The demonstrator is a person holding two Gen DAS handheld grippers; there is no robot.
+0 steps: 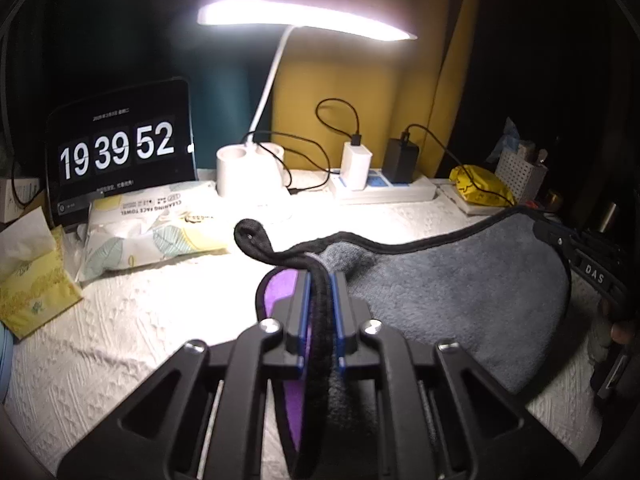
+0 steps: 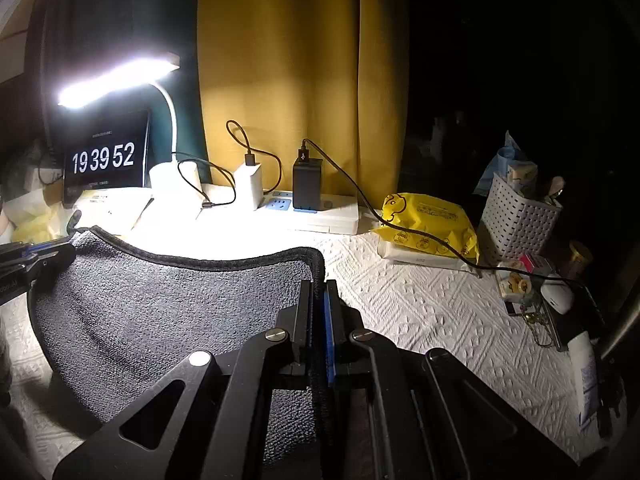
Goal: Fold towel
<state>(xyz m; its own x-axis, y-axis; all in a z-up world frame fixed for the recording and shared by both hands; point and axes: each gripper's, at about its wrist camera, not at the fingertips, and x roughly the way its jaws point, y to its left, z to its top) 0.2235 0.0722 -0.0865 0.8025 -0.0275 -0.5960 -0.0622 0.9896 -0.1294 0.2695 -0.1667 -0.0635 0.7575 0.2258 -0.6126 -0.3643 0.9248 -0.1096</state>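
Left hand-held gripper pinches the towel by its black-piped edge, the blue-padded jaws closed tight on the bunched hem. A black hanging loop curls up just past the fingertips, and a purple underside shows beside the left finger. The grey plush cloth is stretched across between the two tools, its long axis running left to right, sagging in the middle so the upper piped edge curves like a hammock above the surface.

At its other end the right hand-held gripper clamps the towel's corner in the same way, jaws narrowed onto the hem.

The surface wears a white embossed, quilted-looking cover. Along the back, from the left: yellow tissue packs, a tablet clock reading 19 39 52, a face-towel pack, a lit white desk lamp on a round base, a white power strip with white and black chargers and looping black cables, a yellow wipes pack, and a white perforated basket. Mustard curtains hang behind; the room to the right is dark.
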